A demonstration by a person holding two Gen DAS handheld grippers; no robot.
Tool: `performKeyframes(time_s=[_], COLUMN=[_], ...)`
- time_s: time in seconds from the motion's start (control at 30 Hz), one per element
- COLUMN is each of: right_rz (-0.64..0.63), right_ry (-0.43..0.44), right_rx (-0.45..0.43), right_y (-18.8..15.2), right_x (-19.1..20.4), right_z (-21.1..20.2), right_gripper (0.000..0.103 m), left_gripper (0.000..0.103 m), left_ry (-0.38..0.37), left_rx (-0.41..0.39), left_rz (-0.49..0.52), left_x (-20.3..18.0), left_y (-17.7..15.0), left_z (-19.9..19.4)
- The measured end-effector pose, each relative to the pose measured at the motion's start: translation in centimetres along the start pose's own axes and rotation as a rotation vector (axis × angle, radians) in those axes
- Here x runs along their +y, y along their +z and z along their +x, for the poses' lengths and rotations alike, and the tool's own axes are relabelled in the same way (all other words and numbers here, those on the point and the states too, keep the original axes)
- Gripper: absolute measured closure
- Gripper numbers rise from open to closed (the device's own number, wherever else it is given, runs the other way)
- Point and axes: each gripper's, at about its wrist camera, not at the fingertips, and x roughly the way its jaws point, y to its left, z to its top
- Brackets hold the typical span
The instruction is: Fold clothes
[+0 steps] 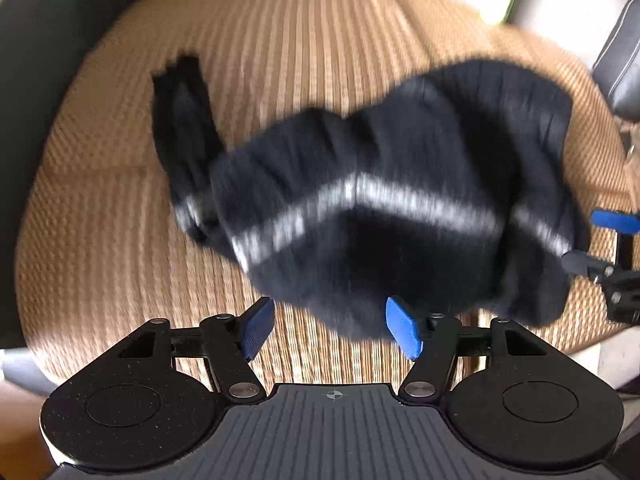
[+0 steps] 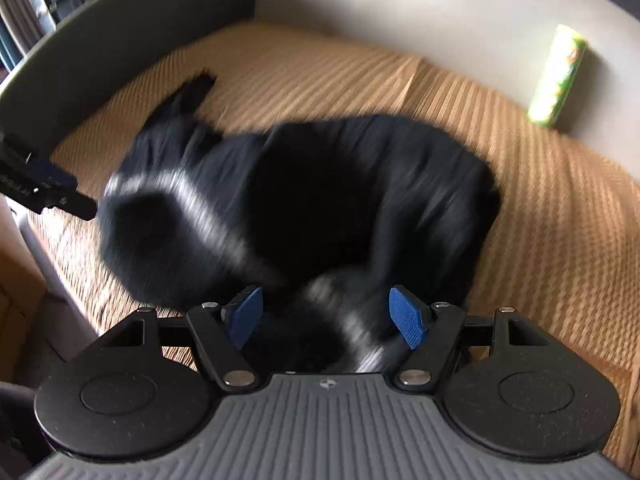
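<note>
Across the woven mat (image 1: 120,240) in the left wrist view, a dark sweater (image 1: 400,184) with a pale band lies bunched and blurred, one sleeve trailing off to the side, while the left claw (image 1: 332,328) stands wide at its near hem, holding nothing; a grab from there could, by the look of it, catch one layer only. From the right wrist view, the right claw (image 2: 326,318) stands wide with loose cloth between its pads, where closing may pinch a stray fold and skew the garment.

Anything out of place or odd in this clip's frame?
A green cylindrical can stands by the white back cushion, unrelated to folding. The black white-striped sweater lies bunched on the woven mat. Heavy blur.
</note>
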Motion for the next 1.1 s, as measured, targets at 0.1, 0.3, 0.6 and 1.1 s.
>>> performKeyframes(time_s=[0.1,0.3,0.6,1.1], right_rz=[0.047,0.000,0.093,0.226], right_ry=[-0.001,-0.033,0.030,0.020], right_rx=[0.061,0.136,0.187,-0.327], right_y=[-3.1,-6.7,-4.3,10.7], right_x=[1.7,4.8,3.1,-5.6], right_z=[1.7,5.3,6.1,-5.6], right_gripper=[0.029,0.028,0.100,0.086], left_gripper=[0.025,0.025,0.103,0.067], left_ry=[-0.016,-0.051,-0.069,0.020], left_rx=[0.042,0.089,-0.029,-0.396], left_rz=[0.008,0.026,0.031,-0.151], left_x=[-0.1,-0.8,-0.3,4.6], left_y=[-0.9,-1.6,2.1,15.2], left_z=[1.5,4.4,2.5,-8.7])
